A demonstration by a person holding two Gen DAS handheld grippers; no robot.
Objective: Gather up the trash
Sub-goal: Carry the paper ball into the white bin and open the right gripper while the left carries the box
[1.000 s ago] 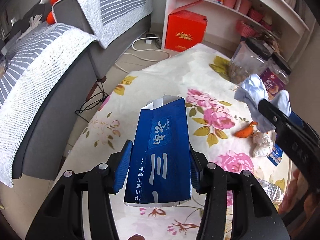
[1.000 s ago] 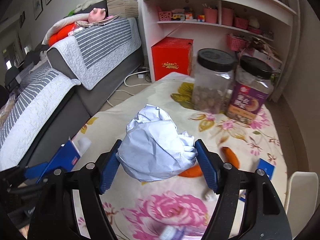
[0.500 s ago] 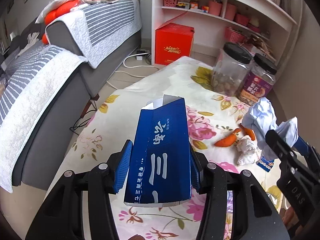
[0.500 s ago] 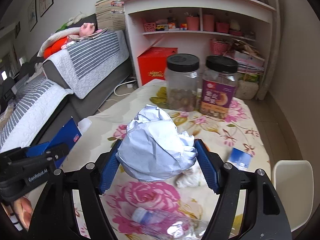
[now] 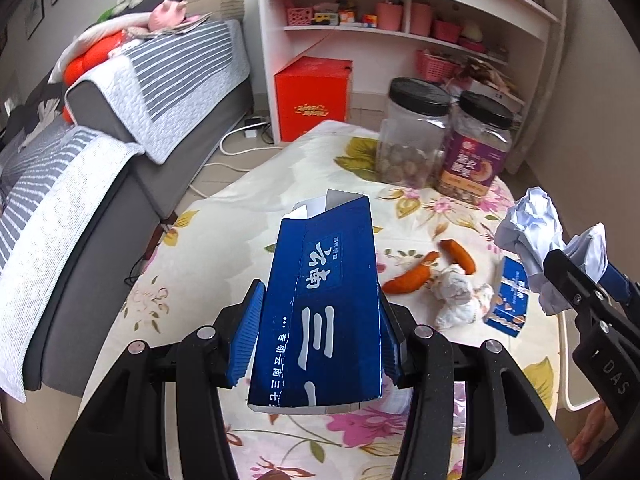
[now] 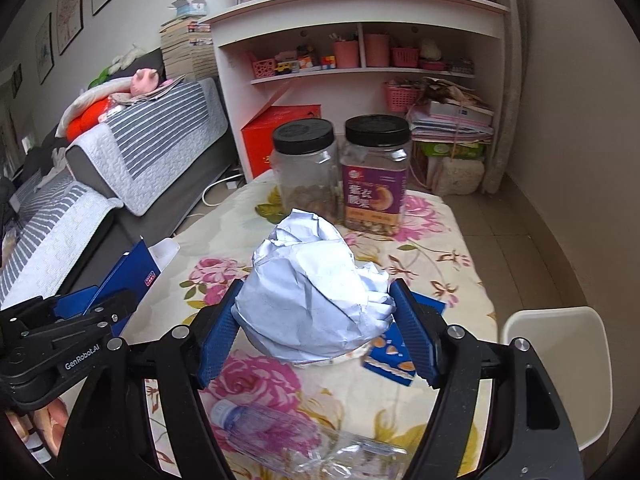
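My left gripper (image 5: 320, 332) is shut on a dark blue carton (image 5: 324, 304) with white characters and holds it above the floral table (image 5: 224, 240). It also shows in the right wrist view (image 6: 132, 276) at the left. My right gripper (image 6: 316, 332) is shut on a crumpled white paper ball (image 6: 316, 300), which shows in the left wrist view (image 5: 532, 232) at the right. On the table lie orange peels (image 5: 412, 276), a white tissue wad (image 5: 456, 296), a small blue packet (image 5: 510, 296) and a crushed clear plastic bottle (image 6: 288, 432).
Two black-lidded jars (image 6: 308, 172) (image 6: 376, 176) stand at the table's far end. A white chair (image 6: 560, 364) is at the right. A grey sofa (image 5: 100, 152) lies left, a red box (image 5: 312, 96) and white shelves (image 5: 400, 20) behind.
Both grippers have pulled back and risen with their loads; the jars and shelf come into fuller view. The bottle and blue packet now show below the right gripper.
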